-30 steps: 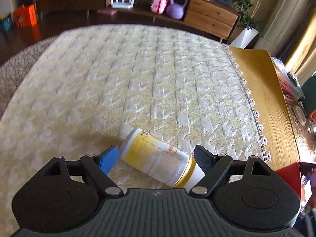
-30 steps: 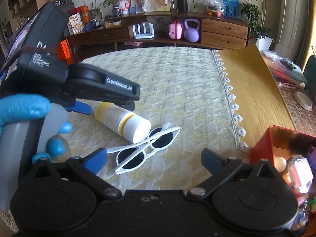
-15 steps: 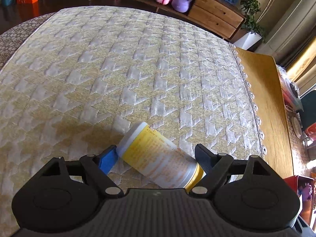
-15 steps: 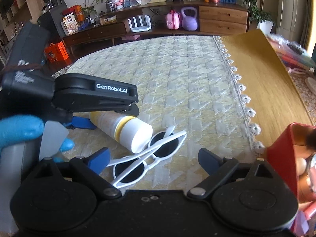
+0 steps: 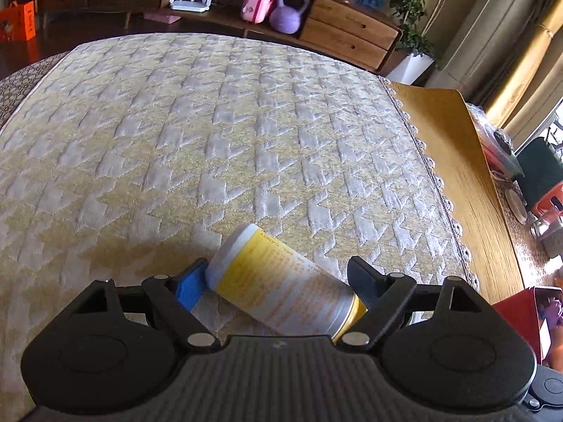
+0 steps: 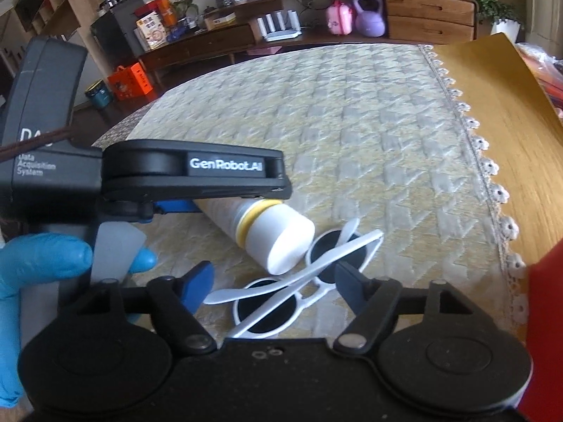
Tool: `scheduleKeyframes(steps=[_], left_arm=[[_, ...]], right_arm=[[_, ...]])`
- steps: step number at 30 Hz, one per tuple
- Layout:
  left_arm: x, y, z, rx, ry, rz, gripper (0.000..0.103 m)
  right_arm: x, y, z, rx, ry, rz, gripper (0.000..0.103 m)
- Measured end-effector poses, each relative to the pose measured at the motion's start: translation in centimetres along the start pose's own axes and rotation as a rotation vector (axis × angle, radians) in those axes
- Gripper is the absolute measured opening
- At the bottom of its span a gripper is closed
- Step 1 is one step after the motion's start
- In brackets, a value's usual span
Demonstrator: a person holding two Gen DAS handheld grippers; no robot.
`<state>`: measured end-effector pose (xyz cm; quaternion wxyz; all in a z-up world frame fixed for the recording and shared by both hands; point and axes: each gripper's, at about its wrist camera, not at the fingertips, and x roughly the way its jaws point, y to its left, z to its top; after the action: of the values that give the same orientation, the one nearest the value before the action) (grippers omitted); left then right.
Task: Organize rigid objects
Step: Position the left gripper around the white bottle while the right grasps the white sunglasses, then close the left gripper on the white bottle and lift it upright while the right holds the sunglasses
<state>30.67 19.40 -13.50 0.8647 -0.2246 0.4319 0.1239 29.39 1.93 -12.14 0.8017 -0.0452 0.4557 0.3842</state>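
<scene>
bottle (image 5: 281, 292): yellow label, white cap | sunglasses (image 6: 299, 292): white frames, dark lenses | tablecloth (image 5: 211, 140): yellow-white houndstooth

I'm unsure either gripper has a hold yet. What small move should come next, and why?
Probably close the right gripper a little more on the white sunglasses: its fingers have just been closing, the folded frame lies between them, and gaps still show. The left gripper already straddles the lying bottle.
</scene>
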Motion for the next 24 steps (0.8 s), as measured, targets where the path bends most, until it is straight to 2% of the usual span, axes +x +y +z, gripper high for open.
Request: scheduleKeyframes(steps=[2,3,4,8,12,20,24], left_arm=[[0.0,0.0,-0.1,0.013,-0.006,-0.007,0.085],[0.0,0.1,-0.1,0.013,-0.007,-0.011,0.085],[0.0,0.2,-0.1,0.014,-0.007,-0.017,0.085],[0.0,0.4,-0.1,0.008,-0.012,-0.027,0.085],[-0.1,0.9,-0.1,-0.019,-0.017,-0.027,0.085],[-0.9,1.7,-0.9,-0.039,-0.007,-0.053,0.084],[-1.8,2.4,-1.4,-0.069,0.004,-0.073,0.080]], right_arm=[[0.1,-0.1,0.0,0.010,-0.001,0.005,0.060],[0.2,-0.2,0.2,0.017,0.005,-0.001,0.047],[0.4,-0.5,0.1,0.031,0.013,-0.003,0.039],[0.5,-2.1,-0.3,0.111,0.007,0.047,0.030],[-0.3,-2.4,-0.8,0.128,-0.015,0.062,0.016],[-2.6,-3.2,-1.8,0.145,-0.050,0.070,0.006],[-4.0,-3.6,-2.6,0.151,-0.062,0.056,0.003]])
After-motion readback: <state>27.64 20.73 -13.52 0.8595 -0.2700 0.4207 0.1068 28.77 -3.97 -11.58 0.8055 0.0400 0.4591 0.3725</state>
